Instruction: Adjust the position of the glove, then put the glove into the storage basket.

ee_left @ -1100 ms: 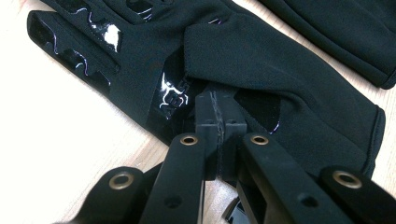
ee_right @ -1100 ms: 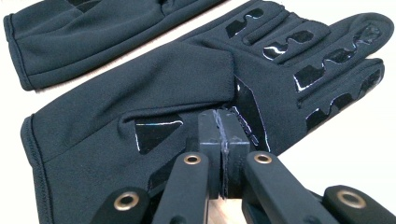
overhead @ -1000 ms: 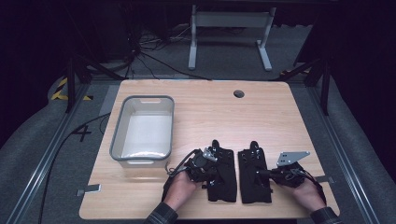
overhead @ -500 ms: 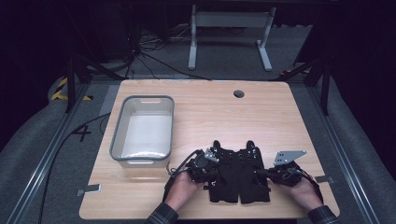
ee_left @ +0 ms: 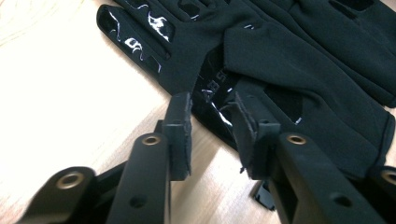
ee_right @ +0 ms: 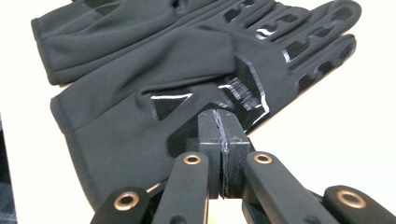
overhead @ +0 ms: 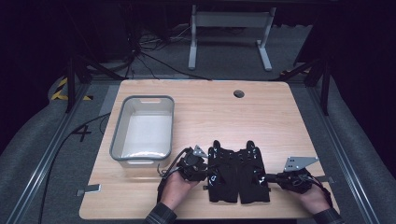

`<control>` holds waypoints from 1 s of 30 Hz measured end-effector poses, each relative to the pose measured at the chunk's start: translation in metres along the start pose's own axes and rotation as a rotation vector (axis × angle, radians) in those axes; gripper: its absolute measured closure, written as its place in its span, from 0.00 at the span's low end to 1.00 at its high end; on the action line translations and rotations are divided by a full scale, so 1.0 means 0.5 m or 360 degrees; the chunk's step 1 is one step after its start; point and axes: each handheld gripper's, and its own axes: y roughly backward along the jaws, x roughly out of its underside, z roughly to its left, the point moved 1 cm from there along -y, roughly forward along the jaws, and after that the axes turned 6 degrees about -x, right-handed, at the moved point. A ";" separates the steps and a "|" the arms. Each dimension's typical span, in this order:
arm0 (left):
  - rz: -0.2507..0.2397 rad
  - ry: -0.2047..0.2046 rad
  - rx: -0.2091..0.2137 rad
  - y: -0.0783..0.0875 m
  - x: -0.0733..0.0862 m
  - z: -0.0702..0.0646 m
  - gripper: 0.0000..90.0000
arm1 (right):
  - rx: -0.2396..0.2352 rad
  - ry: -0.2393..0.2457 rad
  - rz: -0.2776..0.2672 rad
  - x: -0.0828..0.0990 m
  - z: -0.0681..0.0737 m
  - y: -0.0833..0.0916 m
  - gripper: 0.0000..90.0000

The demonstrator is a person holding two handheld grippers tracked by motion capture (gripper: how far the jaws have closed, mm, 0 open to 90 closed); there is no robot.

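Two black gloves lie flat side by side near the table's front edge, fingers pointing away from me. The left glove [overhead: 223, 173] touches the right glove [overhead: 253, 173]. My left gripper [overhead: 207, 173] is at the left glove's [ee_left: 299, 79] outer edge. In the left gripper view it [ee_left: 212, 105] is open, its jaws straddling that edge just above the wood. My right gripper [overhead: 271, 178] meets the right glove's outer edge. In the right gripper view it [ee_right: 218, 115] is shut, pads flush together, tips over the right glove [ee_right: 116, 126] with no fabric showing between them.
A grey plastic bin [overhead: 142, 99] stands to the left on the wooden table [overhead: 261, 116], just behind my left hand. A round cable hole [overhead: 239, 94] is near the far edge. Cables and a desk frame lie on the dark floor beyond.
A second ago a narrow gap separated the gloves; now they touch. Both grippers have shifted slightly inward at the gloves' outer edges.
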 end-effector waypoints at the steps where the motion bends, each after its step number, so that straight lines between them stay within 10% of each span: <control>1: -0.0007 0.0011 0.0001 -0.004 -0.002 0.001 0.71 | -0.0005 0.0004 0.0004 0.001 0.003 0.000 1.00; 13: -0.0003 -0.0007 -0.0119 -0.029 -0.014 0.000 0.68 | -0.0042 0.0031 0.0046 -0.001 0.010 -0.015 1.00; 30: -0.0077 0.0106 0.0035 -0.008 -0.021 0.003 0.95 | -0.0056 0.0034 0.0048 -0.003 0.010 -0.019 1.00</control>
